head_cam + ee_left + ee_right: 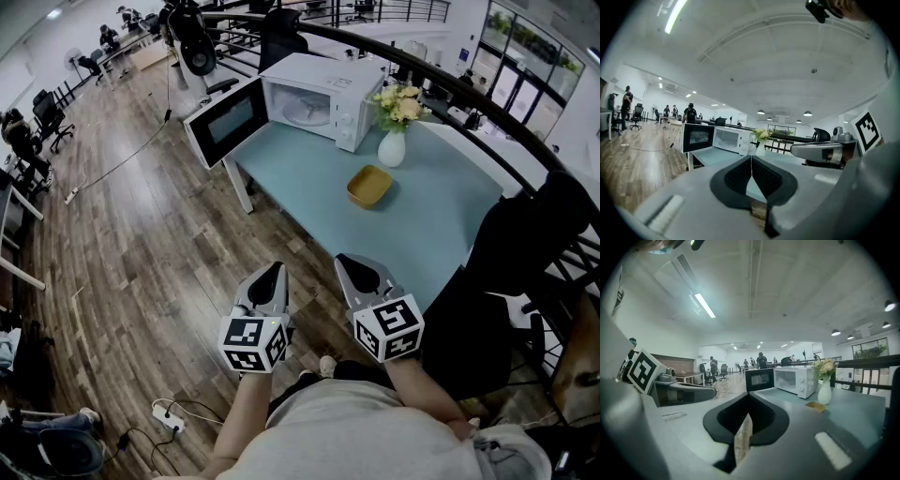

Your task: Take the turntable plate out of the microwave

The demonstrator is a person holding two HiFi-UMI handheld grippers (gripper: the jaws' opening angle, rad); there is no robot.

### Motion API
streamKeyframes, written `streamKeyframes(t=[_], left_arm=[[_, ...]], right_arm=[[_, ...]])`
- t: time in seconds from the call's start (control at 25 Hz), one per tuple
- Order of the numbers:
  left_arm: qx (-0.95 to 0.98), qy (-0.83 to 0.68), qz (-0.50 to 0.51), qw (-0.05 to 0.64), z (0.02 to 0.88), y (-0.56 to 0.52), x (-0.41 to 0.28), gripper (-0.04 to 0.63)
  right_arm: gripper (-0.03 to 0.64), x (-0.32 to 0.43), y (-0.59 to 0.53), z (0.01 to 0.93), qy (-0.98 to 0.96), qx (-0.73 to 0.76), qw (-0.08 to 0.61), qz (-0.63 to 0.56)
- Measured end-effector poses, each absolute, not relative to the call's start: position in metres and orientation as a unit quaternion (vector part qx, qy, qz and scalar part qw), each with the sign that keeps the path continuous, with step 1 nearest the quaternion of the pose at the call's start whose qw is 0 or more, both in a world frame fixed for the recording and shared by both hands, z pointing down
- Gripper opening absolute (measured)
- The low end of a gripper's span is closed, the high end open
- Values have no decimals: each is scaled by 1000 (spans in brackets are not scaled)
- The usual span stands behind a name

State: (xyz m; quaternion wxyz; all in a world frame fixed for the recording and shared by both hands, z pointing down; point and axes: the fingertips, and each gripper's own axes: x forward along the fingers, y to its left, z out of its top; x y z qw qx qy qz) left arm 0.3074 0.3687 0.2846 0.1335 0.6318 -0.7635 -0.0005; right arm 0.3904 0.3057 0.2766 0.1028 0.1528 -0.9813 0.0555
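Sitting inside the open microwave (330, 77), the turntable plate (307, 112) is far from my left gripper (271, 270) and right gripper (353, 262). I hold both low by my body, jaws squeezed together on nothing.

Left gripper (274, 269): grey shell, black jaw pads; its cube is white with black square markers.
Right gripper (347, 262): the same grey and black; its cube is white with black squares.
Microwave (328, 112), far ahead of both jaws: white casing; the door has a dark, near-black window in a white frame.
Turntable plate (307, 111): pale and glassy, whitish against the white cavity.
Table (309, 183): pale blue-green top, white legs.
Bowl (369, 186), ahead of the right jaws: mustard yellow.
Vase (392, 148): white.
Flowers (398, 101): cream and pale yellow, with green leaves.
Floor (141, 253), under the jaws: brown wood planks, streaked light and dark.
Chair (516, 244), right of the right jaws: black.
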Motion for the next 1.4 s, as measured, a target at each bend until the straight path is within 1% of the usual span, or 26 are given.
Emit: streamKeyframes(t=[0.16,0.56,1.04,1.28,1.4], left_arm=[[628,-766,9,136,292,368,305,0],[605,-786,4,127,290,373,296,0],[597,-791,-4,131,293,353,297,0],[600,-787,-16,141,291,334,295,0],[598,-788,-17,148,295,327,285,0]], right_arm=[[11,389,303,272,-982,153,98,43],[11,399,290,279,-979,172,93,63],[14,387,286,285,-986,120,87,77],[14,391,266,298,-982,124,93,106],[14,388,251,312,-978,132,107,123]])
